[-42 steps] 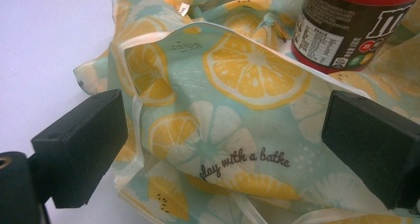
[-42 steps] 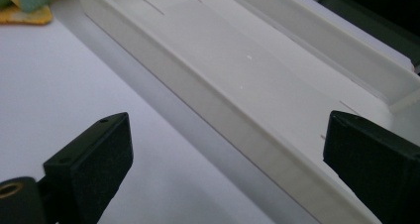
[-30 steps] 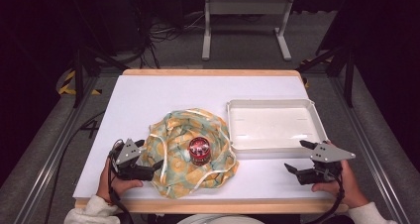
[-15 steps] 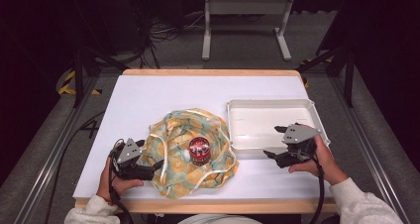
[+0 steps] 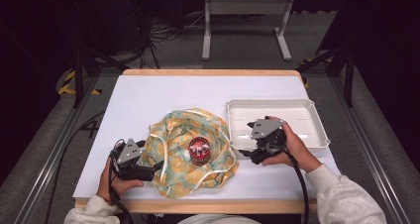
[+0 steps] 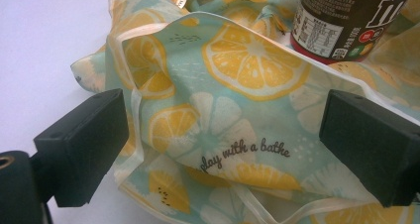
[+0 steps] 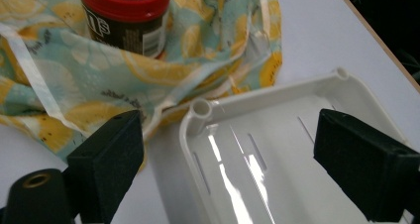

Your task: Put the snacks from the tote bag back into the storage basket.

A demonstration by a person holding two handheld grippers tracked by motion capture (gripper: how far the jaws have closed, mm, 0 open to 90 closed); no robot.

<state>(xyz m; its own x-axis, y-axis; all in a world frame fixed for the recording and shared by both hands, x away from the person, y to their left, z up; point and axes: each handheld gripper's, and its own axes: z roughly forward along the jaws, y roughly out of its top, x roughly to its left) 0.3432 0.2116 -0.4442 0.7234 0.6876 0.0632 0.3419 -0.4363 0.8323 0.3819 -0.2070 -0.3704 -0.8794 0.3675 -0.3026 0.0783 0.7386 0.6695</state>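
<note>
the left gripper (image 5: 148, 170) is sitting low near the table's front edge, its jaws spread wide and pointing right. the right gripper (image 5: 247, 154) is hovering, jaws spread wide, pointing left.

Red-lidded dark candy jar (image 6: 346, 21): lid cut off at the 12 o'clock edge of the left gripper view; label's small print illegible. Lemon-print fabric bag (image 7: 74, 85) hides the jar's base. White plastic tray (image 7: 257, 149): cut off at 6 o'clock
</note>
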